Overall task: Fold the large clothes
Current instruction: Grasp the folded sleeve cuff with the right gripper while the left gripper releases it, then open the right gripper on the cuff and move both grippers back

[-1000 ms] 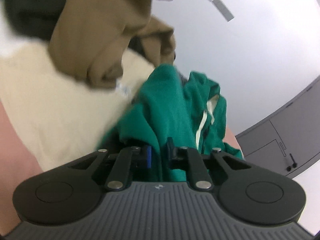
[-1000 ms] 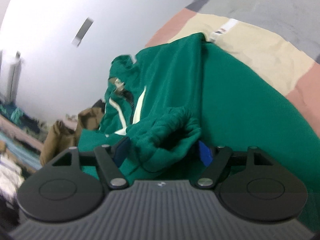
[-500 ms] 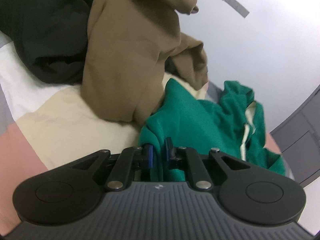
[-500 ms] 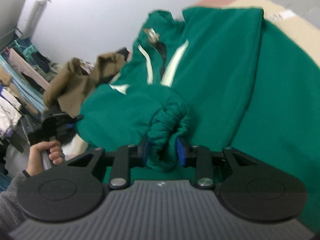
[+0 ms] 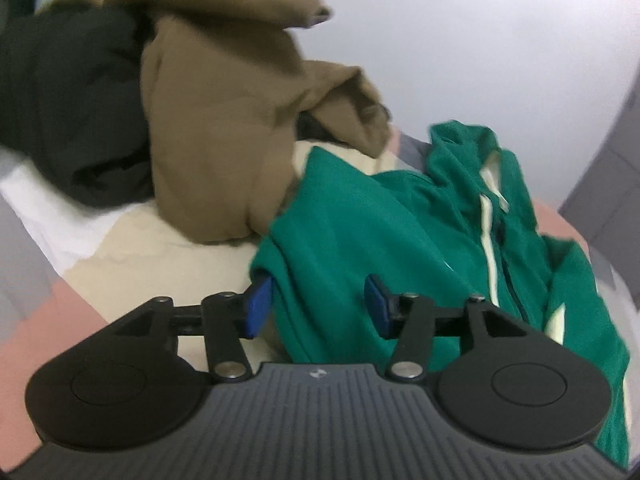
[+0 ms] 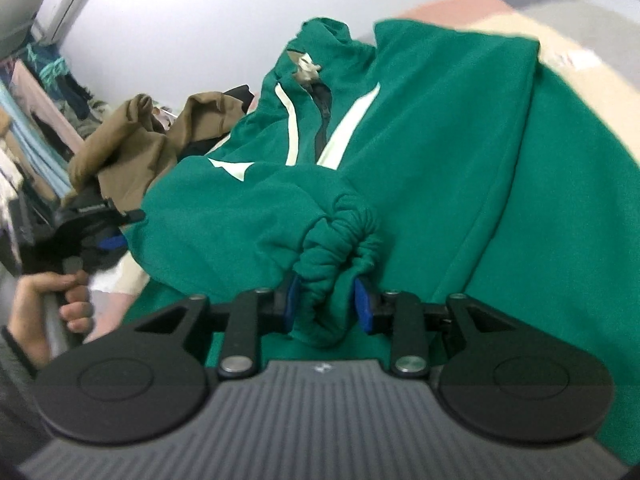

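Green jacket [image 6: 440, 152] lies spread across the bed [image 6: 592, 44]. Right gripper [image 6: 325, 306] clamps its gathered cuff [image 6: 340, 236]; left gripper [image 5: 316, 306] gapes wide, holding nothing. Risk: brown garment [image 5: 224, 120] touching the jacket edge may drag along.

Colour-blocked bed cover [image 5: 132, 248] bare at left edge, white wall [image 5: 480, 60] behind, grey cabinet [image 5: 612, 172] at right, hanging clothes rack [image 6: 36, 120] far left.

Garments: one green jacket [image 5: 360, 216], one brown [image 5: 224, 120], one black [image 5: 68, 108]. Tools: two.
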